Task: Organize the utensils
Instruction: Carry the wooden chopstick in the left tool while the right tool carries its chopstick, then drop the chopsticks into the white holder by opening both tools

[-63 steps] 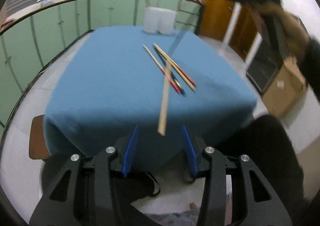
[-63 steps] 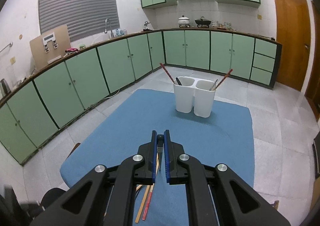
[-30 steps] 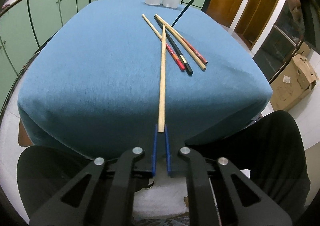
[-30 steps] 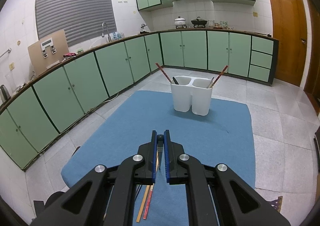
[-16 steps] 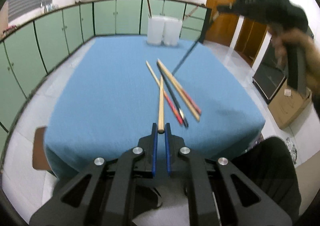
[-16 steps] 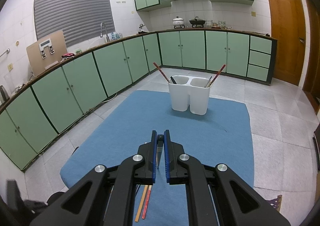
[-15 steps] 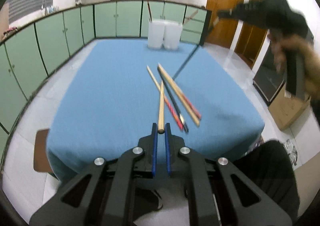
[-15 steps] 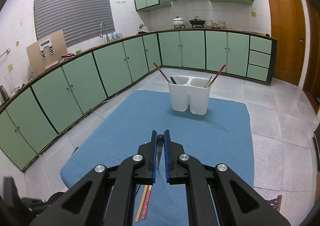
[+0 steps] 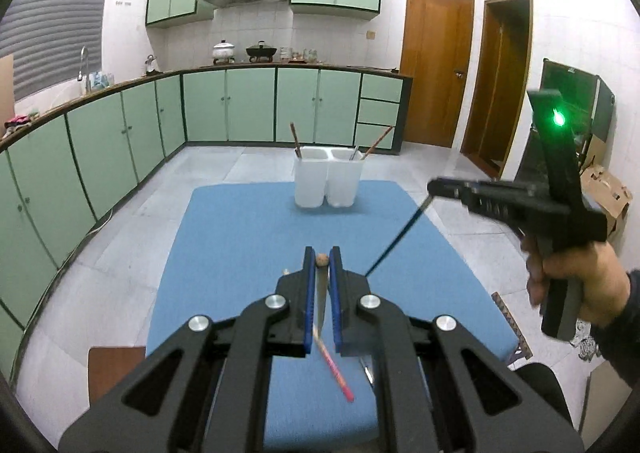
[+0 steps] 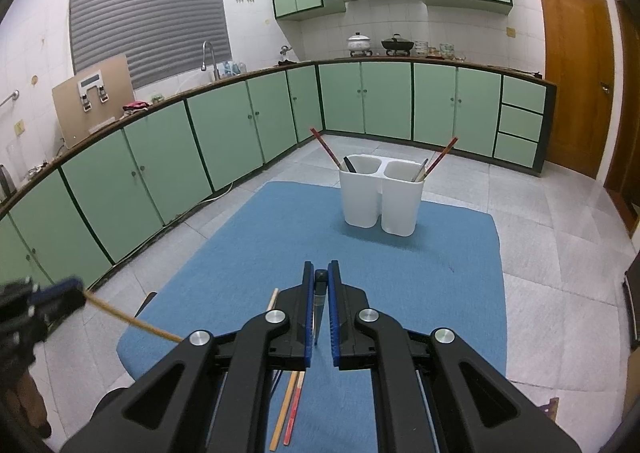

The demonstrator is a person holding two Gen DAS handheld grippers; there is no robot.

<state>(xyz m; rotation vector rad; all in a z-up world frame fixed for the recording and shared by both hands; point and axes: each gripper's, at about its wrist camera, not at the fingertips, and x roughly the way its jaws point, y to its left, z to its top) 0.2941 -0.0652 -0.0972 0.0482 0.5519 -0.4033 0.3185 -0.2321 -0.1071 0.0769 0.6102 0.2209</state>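
My left gripper is shut on the end of a pale wooden chopstick, raised above the blue-clothed table. In the right wrist view this chopstick slants down from the left gripper at the far left. My right gripper is shut on a black chopstick; in the left wrist view that chopstick hangs from the right gripper, which a hand holds. A white two-compartment holder stands at the table's far end with chopsticks leaning in both sides. A red chopstick lies on the cloth.
A pale and a red chopstick lie near the table's front edge below my right gripper. Green cabinets run along the left and back walls. A cardboard box sits on the floor at the right, and a brown stool at the table's left.
My left gripper has risen with the wooden chopstick, lifting it off the table and away from the pile. The right gripper has stayed put with the black chopstick.
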